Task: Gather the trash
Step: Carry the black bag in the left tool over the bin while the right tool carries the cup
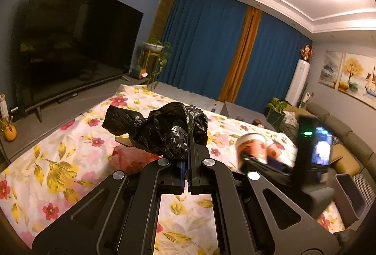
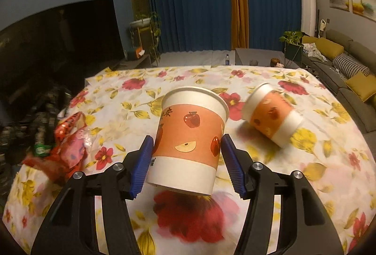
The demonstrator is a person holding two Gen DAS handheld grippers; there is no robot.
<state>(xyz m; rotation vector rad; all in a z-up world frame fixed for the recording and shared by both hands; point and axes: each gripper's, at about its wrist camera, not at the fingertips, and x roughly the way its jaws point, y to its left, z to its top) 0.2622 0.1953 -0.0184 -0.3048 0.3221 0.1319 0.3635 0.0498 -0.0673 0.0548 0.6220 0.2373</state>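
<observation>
My left gripper point(image 1: 189, 139) is shut on a crumpled black trash bag point(image 1: 164, 130), held above the flowered tablecloth point(image 1: 58, 161). My right gripper point(image 2: 186, 138) has its blue pads pressed on both sides of an upright paper cup point(image 2: 188, 128) with an orange apple-print band, lifted a little off the cloth. A second matching cup point(image 2: 272, 114) lies tilted on the cloth to its right. In the left wrist view the right gripper's body point(image 1: 312, 144) and both cups point(image 1: 253, 149) appear blurred at the right. A red and pink snack wrapper point(image 2: 68, 142) lies at the left.
The table wears a white cloth with red and yellow flowers point(image 2: 329, 161). A large dark TV point(image 1: 77, 43) stands at the left, a grey sofa with yellow cushions point(image 2: 352, 62) at the right. Blue curtains point(image 2: 192, 1) hang behind, with plants beside them.
</observation>
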